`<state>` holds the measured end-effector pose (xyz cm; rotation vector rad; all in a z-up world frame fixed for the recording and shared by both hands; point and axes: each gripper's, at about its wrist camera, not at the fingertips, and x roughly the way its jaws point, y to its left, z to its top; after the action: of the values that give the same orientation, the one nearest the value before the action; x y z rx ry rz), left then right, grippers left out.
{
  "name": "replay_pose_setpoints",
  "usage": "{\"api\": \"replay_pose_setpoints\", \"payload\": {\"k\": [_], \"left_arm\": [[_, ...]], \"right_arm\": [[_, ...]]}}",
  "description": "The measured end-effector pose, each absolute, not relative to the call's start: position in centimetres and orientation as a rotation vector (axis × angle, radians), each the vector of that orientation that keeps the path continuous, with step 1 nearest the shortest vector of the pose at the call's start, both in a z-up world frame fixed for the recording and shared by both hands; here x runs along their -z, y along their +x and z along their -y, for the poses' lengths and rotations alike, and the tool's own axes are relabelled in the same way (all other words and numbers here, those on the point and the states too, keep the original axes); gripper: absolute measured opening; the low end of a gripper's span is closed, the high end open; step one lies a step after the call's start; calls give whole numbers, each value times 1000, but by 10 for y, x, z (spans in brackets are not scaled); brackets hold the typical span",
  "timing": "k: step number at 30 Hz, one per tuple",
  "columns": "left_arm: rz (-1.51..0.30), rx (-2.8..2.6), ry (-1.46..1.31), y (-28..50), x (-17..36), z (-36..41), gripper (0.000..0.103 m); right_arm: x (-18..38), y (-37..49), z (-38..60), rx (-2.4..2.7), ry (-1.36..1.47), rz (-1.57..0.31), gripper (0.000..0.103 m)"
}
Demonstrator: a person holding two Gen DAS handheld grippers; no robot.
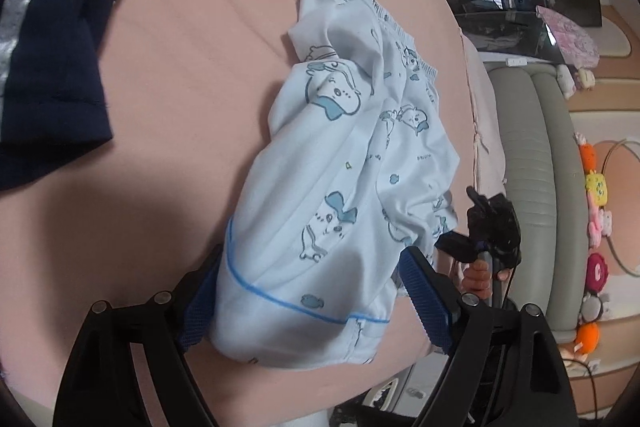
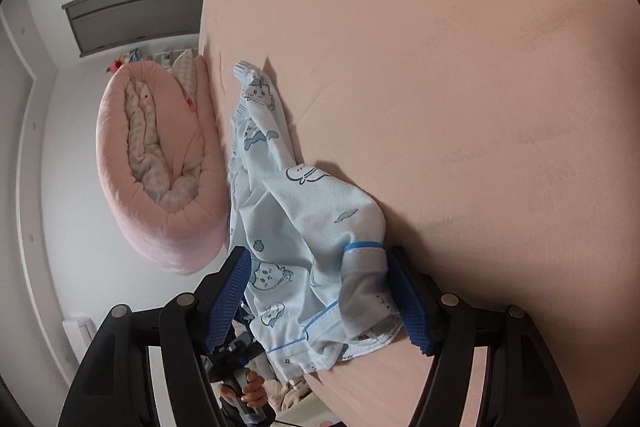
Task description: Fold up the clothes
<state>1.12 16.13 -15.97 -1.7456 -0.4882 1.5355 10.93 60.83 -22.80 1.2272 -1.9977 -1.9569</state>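
Light blue shorts [image 1: 344, 163] with a cartoon animal print and blue piping lie crumpled on a pink bed sheet [image 1: 192, 75]. In the left wrist view my left gripper [image 1: 316, 303] is open, its blue pads on either side of one leg hem. In the right wrist view the same shorts [image 2: 288, 227] lie near the bed edge. My right gripper [image 2: 320, 295] is open, its pads on either side of the other bunched leg hem. The cloth fills the gap between the pads in both views. The right gripper also shows in the left wrist view [image 1: 484, 227].
A dark navy garment [image 1: 52, 39] with a silver stripe lies at the far left of the bed. A pink rolled quilt [image 2: 160, 171] sits beside the bed edge. A grey padded headboard [image 1: 532, 163], plush toys [image 1: 596, 187] and cabinets lie beyond.
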Motion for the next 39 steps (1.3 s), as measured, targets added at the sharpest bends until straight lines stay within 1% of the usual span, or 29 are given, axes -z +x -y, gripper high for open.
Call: {"api": "replay_pose_setpoints", "payload": {"k": [3,4,5,6,7,8,10,11,15,18,19,20,21,22,23,24,28,32,36,37,39], "left_arm": [[539,-1519,-1746,9,163,-160,84],[555,-1514,-1746,8,165,-160,84],[572,-1508,-1746,7,166,-160,84],[589,-1502,-1746,6,167,-160,84],[610,-1495,-1745,5,169,-159,85],[648,-1484,-1737,5,171,-155,85],[716,-1465,-1719,4,174,-148,85],[713,-1473,-1711,5,173,-148,85],[597,-1545,-1681,12,164,-156,85],[470,-1636,-1642,22,155,-163,82],[411,-1679,-1629,27,151,-166,75],[330,-1735,-1623,31,147,-170,60],[257,-1782,-1620,34,143,-170,50],[173,-1834,-1614,36,141,-172,33],[134,-1855,-1604,38,140,-172,28],[106,-1872,-1596,39,139,-172,28],[131,-1867,-1597,35,139,-168,26],[63,-1874,-1575,36,136,-171,24],[-37,-1902,-1541,40,128,-178,23],[-58,-1909,-1536,41,126,-180,22],[-90,-1913,-1528,42,123,-182,20]], "right_arm": [[228,109,-606,1959,1225,1980,65],[229,110,-606,1967,1234,1969,62],[230,111,-605,1984,1263,1955,52],[232,113,-604,2001,1293,1939,33],[235,115,-605,2019,1330,1922,19],[241,118,-606,2020,1343,1922,0],[255,124,-610,1962,1259,1973,0],[253,123,-609,1971,1260,1965,0],[242,117,-600,2066,1324,1913,0],[248,119,-600,2036,1272,1958,0],[247,117,-599,2042,1275,1954,0],[247,115,-598,2049,1279,1951,0],[246,115,-598,2057,1287,1947,0],[245,114,-598,2063,1294,1945,0],[246,115,-599,2062,1298,1949,0],[246,115,-599,2057,1298,1961,0],[248,117,-600,2046,1294,1993,0],[246,125,-600,2076,1302,1971,0],[224,126,-591,2260,1403,1803,0],[214,120,-585,2344,1468,1680,1],[186,104,-564,2544,1643,1298,3]]}}
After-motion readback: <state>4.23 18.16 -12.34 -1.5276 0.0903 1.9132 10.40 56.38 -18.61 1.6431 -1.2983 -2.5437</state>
